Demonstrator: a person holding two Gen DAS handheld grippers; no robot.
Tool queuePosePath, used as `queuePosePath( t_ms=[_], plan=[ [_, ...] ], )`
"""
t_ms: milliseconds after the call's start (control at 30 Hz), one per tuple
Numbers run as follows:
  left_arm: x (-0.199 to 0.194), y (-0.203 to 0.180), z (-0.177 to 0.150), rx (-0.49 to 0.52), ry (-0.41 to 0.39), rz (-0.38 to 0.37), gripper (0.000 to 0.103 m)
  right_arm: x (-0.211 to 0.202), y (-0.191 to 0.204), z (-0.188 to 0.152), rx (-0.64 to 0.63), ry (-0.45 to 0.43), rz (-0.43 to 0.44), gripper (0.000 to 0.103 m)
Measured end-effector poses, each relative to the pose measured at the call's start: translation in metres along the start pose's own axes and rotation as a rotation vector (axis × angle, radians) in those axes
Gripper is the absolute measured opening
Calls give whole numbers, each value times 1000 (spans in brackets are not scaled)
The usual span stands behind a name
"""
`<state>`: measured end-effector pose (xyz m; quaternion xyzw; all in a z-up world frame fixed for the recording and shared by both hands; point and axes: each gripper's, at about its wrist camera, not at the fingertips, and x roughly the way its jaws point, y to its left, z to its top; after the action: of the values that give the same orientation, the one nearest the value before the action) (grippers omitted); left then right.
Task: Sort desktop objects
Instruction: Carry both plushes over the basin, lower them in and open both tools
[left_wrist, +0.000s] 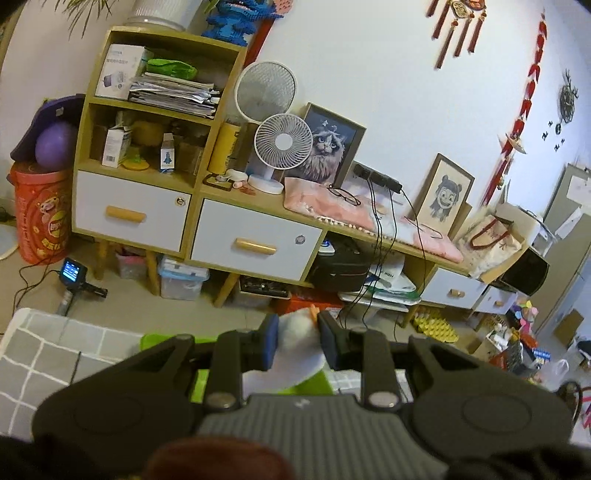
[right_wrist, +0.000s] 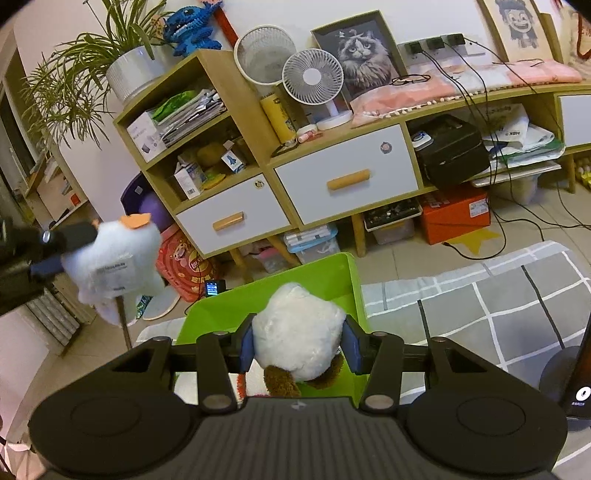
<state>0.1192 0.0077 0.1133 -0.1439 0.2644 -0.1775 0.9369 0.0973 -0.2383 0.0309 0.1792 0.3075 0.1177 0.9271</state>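
Observation:
My left gripper (left_wrist: 297, 341) is shut on a white plush duck (left_wrist: 299, 350) with an orange beak, held in the air above the green bin (left_wrist: 317, 384). The same duck (right_wrist: 114, 258) and the left gripper (right_wrist: 64, 249) show at the left of the right wrist view. My right gripper (right_wrist: 299, 343) is shut on a white plush toy with brown ears (right_wrist: 297, 332), held over the open green bin (right_wrist: 321, 277), which stands on the grey checked cloth (right_wrist: 498, 306).
A wooden cabinet (right_wrist: 332, 177) with white drawers, fans, a cat picture and cables stands behind the table. Boxes and an orange crate (right_wrist: 456, 214) sit on the floor beneath it. A dark stand (right_wrist: 569, 369) is at the right edge.

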Motion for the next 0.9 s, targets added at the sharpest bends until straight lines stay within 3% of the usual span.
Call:
queuePosePath(
  t_ms=[233, 900],
  plan=[
    [15, 9, 1, -27, 8, 13, 23, 4, -4, -2, 1, 9, -15, 47],
    [98, 74, -40, -77, 190, 226, 24, 36, 13, -25, -95, 98, -38, 47]
  ],
)
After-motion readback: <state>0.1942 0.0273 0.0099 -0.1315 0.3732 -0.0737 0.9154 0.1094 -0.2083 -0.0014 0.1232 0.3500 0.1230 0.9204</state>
